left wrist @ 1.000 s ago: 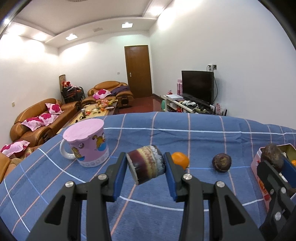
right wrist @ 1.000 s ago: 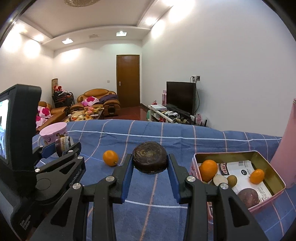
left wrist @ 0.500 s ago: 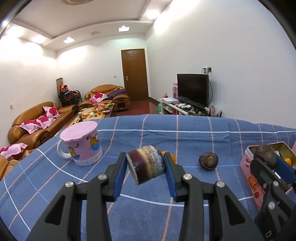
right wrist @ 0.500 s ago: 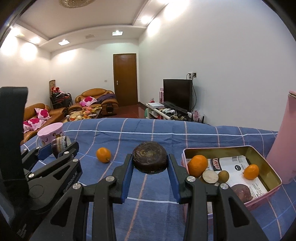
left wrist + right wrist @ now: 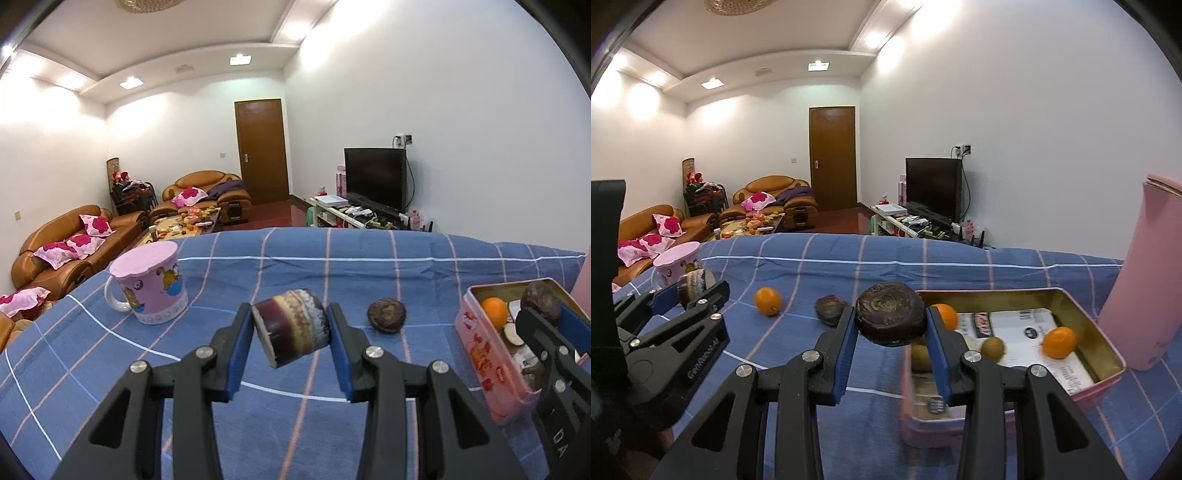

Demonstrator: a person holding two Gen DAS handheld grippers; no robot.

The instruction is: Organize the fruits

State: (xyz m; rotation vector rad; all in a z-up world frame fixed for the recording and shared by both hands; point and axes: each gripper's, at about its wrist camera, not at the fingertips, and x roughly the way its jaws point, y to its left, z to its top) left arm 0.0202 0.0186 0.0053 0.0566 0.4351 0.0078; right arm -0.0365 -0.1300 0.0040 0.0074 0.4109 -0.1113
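My left gripper [image 5: 291, 332] clamps a tilted purple sugarcane chunk [image 5: 291, 326] above the blue checked tablecloth [image 5: 369, 266]. My right gripper [image 5: 891, 330] pinches a dark wrinkled round fruit [image 5: 891, 317] over the pink metal tin's [image 5: 1108, 373] near-left corner.

**Two low wrist views down the same room**

The left wrist camera sits low over the blue cloth [image 5: 369, 266], close behind its own fingers, facing the far door [image 5: 263, 151] and TV [image 5: 375, 177]. The mug [image 5: 151, 288] lies near left, the tin [image 5: 484, 354] at the right edge. The right wrist camera looks the same way from a spot further right, with the tin [image 5: 1108, 354] close below it. Both views share the cloth, the mug [image 5: 677, 264], the dark fruit [image 5: 386, 315] [image 5: 831, 310], the sofas and the door [image 5: 833, 157]. The tin's near end is blurred, perhaps from motion.
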